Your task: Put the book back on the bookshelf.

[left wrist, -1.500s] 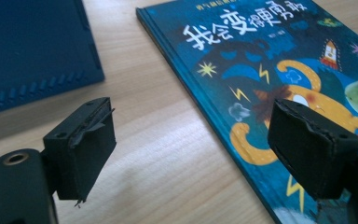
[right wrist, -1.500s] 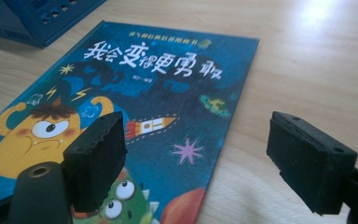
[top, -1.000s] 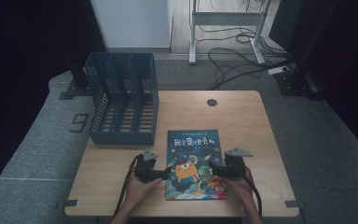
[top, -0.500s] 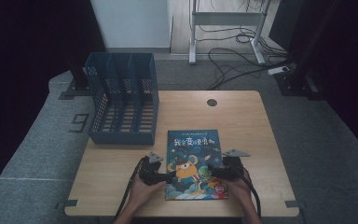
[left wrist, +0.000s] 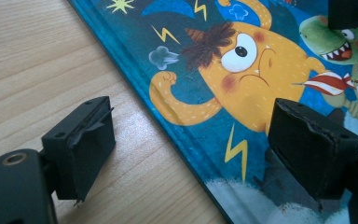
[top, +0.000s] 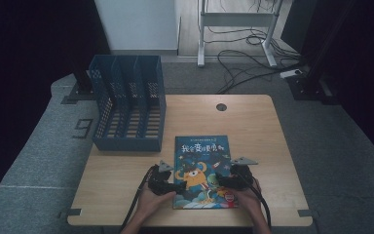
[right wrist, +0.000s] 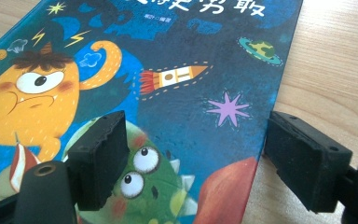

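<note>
Picture book (top: 202,171) is lying flat on the near half of the wooden table (top: 253,122), cover up, its long axis running near to far and its spine along the left edge. Both tools are sitting at its near end, one on each long side. Left gripper (top: 168,184) is straddling the spine edge: in the left gripper view one black jaw is resting over bare wood and the other over the orange monster on the cover (left wrist: 242,60), jaws standing wide with nothing pinched between them. Right gripper (top: 229,181) is mirroring that on the opposite side, and the right gripper view is showing the book (right wrist: 168,74) with its right-hand edge running up between jaws spread just as wide, one over the green creature, one over the table. So neither hand is nearer; each is sitting right at its own edge. Blue file rack (top: 129,102) is standing at the far left corner, well apart from the book, its slots also running near to far, in line with the book's length. Any lift, I'd judge, is depending on getting a jaw under these thin edges, since the cover is lying flush against the wood on both sides.
</note>
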Available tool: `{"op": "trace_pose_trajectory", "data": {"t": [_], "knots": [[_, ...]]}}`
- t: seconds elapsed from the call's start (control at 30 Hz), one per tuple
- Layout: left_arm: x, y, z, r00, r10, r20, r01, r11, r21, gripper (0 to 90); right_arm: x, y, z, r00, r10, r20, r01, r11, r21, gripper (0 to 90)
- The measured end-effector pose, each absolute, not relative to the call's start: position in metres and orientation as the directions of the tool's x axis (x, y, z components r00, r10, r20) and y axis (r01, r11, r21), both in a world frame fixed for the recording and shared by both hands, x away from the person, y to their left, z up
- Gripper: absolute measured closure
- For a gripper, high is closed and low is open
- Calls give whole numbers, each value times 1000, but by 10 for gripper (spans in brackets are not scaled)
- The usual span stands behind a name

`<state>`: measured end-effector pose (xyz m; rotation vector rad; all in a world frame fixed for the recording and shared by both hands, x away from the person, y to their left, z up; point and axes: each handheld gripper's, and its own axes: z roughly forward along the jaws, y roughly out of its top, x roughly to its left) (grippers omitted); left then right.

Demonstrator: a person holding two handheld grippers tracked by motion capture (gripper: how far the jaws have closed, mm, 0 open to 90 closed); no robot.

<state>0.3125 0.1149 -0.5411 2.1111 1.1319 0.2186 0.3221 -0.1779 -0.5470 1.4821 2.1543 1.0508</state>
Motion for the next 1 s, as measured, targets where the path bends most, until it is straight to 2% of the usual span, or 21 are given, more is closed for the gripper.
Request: {"op": "trace_pose_trajectory", "data": {"t": [0.23,0.37,0.53,0.77,1.0], "knots": [[312,115,-541,605,774,-186,659,-356,663,143,319,-178,-546,-396,905,154,677,175,715,219],[312,115,-541,602,780,-171,657,-362,661,140,314,-174,-544,-434,875,213,687,169,707,253],[313,118,-540,600,777,-192,666,-351,658,145,311,-166,-544,-439,883,169,677,202,708,240],[310,115,-539,592,792,-148,660,-371,653,189,309,-168,-543,-436,882,181,681,191,707,273],[309,117,-538,579,797,-171,675,-351,650,225,306,-171,-541,-441,878,186,678,190,710,308]]}}
